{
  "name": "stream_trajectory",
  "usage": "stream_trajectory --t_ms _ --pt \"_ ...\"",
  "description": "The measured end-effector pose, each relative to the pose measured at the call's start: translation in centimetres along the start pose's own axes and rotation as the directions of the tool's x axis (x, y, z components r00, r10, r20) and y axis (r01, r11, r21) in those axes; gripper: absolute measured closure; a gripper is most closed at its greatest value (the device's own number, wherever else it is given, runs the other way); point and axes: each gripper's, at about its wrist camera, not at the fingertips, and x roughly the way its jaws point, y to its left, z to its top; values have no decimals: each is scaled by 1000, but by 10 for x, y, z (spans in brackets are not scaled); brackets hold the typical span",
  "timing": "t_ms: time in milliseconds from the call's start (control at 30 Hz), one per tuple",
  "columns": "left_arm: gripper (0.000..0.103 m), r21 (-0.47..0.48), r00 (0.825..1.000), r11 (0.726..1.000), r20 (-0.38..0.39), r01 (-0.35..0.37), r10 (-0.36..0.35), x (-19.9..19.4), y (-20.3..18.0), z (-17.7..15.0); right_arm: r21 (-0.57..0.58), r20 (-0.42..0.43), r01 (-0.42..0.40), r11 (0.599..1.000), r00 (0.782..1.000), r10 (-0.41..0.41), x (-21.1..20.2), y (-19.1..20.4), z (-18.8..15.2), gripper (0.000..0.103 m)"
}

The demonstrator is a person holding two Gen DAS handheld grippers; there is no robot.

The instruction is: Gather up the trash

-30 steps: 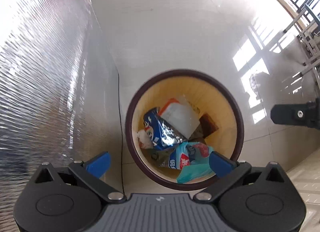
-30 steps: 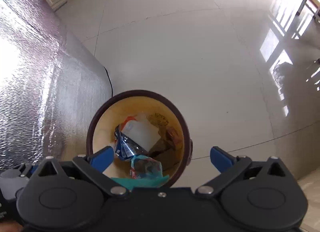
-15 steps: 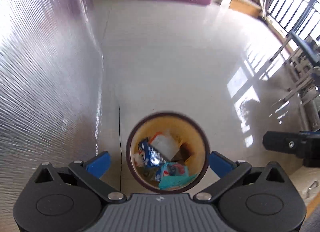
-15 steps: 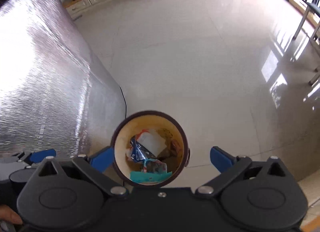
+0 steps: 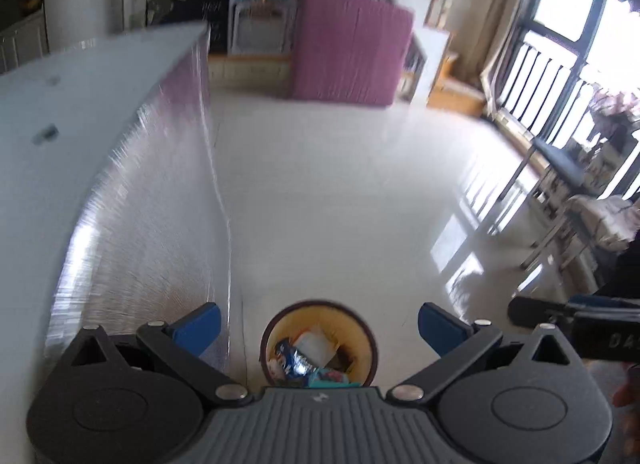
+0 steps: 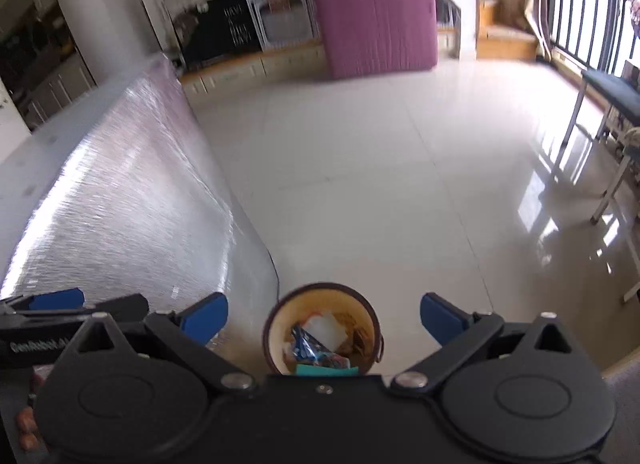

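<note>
Both grippers are held high, angled down at the floor, empty. The left gripper [image 5: 318, 324] and right gripper [image 6: 323, 318] gape wide; the bin [image 5: 362, 334] of wrappers [image 6: 310, 348] sits far below between their fingers.

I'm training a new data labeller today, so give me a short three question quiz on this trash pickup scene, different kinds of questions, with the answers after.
1. True or false: the bin has wrappers in it.
2. Multiple choice: the left gripper and the right gripper are A) both open with nothing between the fingers, B) both shut on wrappers, C) one open, one shut.
3. Fill in: seen from the right wrist, the pink mat at the far wall stands ____.

Key
1. True: a blue packet, white paper and a teal wrapper lie inside.
2. A.
3. Upright.
</note>
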Motion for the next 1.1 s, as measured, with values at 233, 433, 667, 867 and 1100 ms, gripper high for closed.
stream_trajectory --t_ms 233,433,667,867,1100 --pt "0 29 995 1000 100 1 -4 -72 -4 -20 -5 95 -1 1000 995 2 -66 13 -33 0" --pt "0 42 993 998 109 -37 32 -92 3 -57 -10 150 34 999 988 -32 -101 17 -62 0" --pt "0 -1 996 999 67 -54 54 -91 17 -90 -35 159 66 997 986 -59 -114 24 -85 0" --pt "0 -33 995 997 78 -63 65 -96 30 -100 -44 157 85 995 985 -77 -113 30 -97 0" --pt "0 -50 995 997 69 -63 67 -95 38 -107 -34 160 97 995 983 -90 -109 31 -106 0"
